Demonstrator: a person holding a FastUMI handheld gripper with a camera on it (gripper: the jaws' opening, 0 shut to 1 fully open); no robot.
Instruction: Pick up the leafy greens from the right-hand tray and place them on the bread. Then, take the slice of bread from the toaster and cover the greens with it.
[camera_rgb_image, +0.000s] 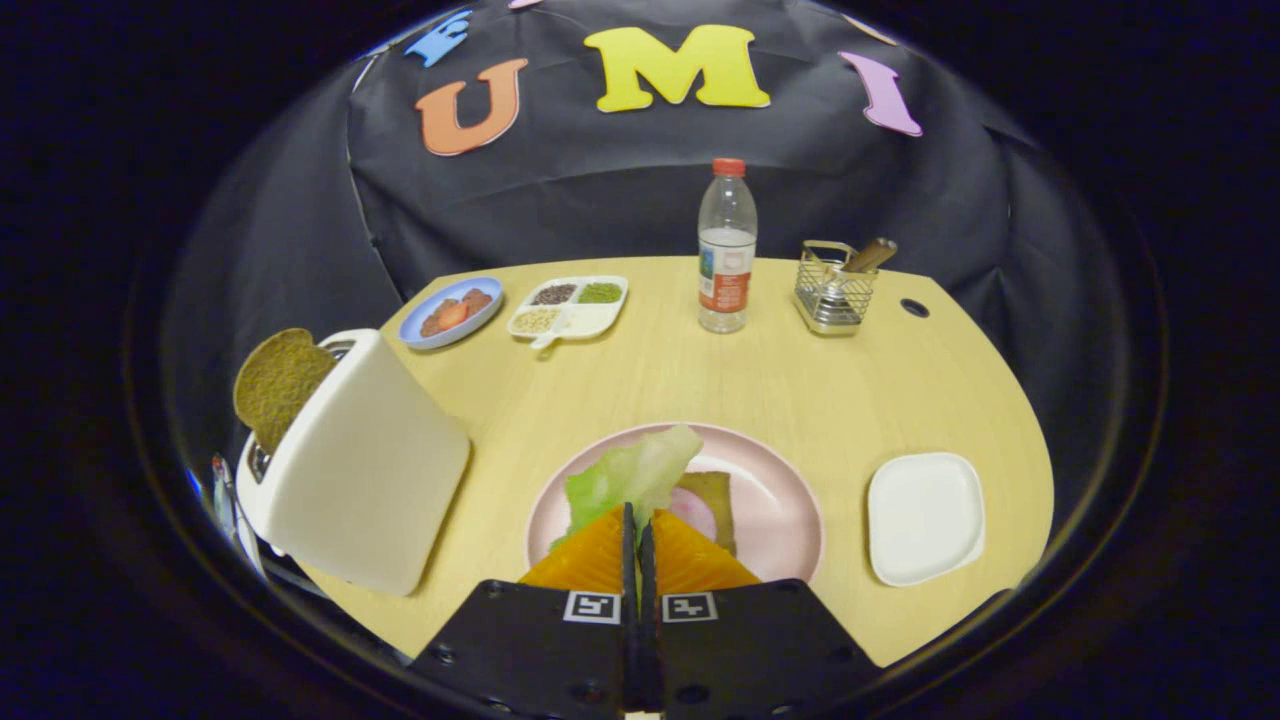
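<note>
Here the claw (637, 520) is pinched closed on the lettuce leaf (628, 472), which sticks up between its orange fingers (590, 555) above the pink plate (775, 500) holding bread (718, 495).

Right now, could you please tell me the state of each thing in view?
hand-held gripper: shut on leafy greens
leafy greens: held above pink plate
pink plate: holds bread
white tray: empty
toaster: slice of bread sticking up
water bottle: upright, capped
</note>
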